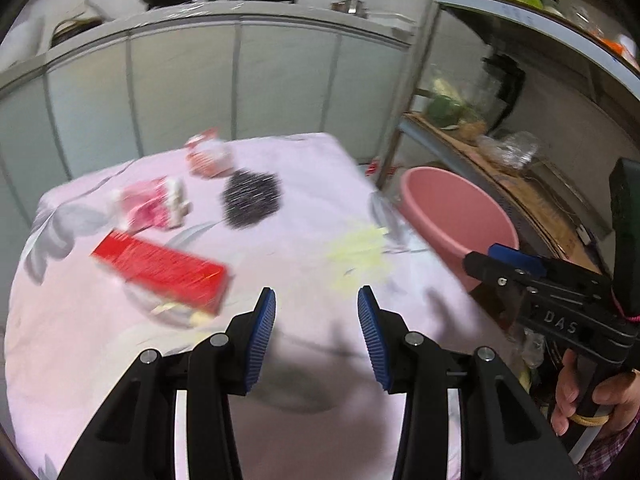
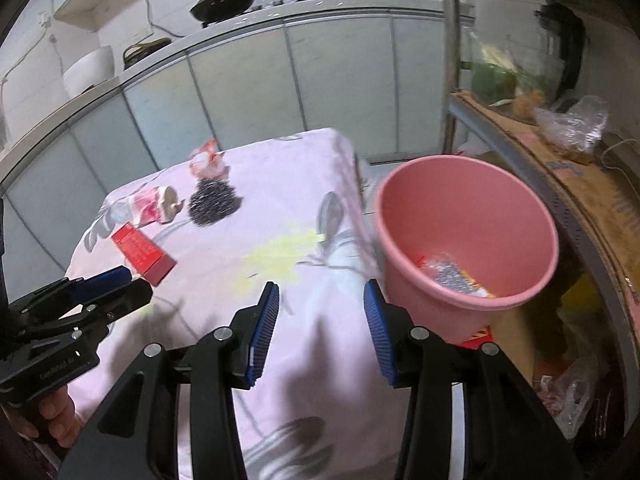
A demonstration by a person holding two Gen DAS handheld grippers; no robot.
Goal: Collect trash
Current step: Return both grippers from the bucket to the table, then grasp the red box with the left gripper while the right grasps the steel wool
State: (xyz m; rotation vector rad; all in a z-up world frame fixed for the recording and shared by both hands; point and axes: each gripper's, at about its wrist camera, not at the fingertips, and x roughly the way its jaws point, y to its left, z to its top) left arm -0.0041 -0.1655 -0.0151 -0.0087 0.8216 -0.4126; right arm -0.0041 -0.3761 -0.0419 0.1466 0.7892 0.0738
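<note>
Both tools hovering over the near part of the bench [image 2: 224, 276], covered in a pink flowery cloth. Left tool [image 1: 316, 334] gaping wide with nothing between the blue pads, right tool [image 2: 318, 330] gaping wide too, also gripping nothing.

Trash still lying around the bench's far-left part:
- red box [image 1: 160, 270] sitting flat toward the left edge, closest of the lot to the left tool
- pink wrapper [image 1: 150, 206] crumpled just behind the box, something pale and cork-like touching its right side
- black scrubby-looking ball [image 2: 214, 202] resting further in, near the middle of the far half
- red and white wrapper [image 2: 208, 164] scrunched near the far edge, right behind the black ball

Pink bucket [image 2: 466, 232] standing off the bench's right edge, just beside it, tilting a bit in the fisheye. Silvery crinkled wrapper [image 2: 450, 276] plus some orange and red scraps already lying at the bottom.

Yellowish patch on the cloth toward the right edge looking like print or a stain, hard to tell with the blur. Pans [image 2: 224, 0] sitting on the counter way at the back.
</note>
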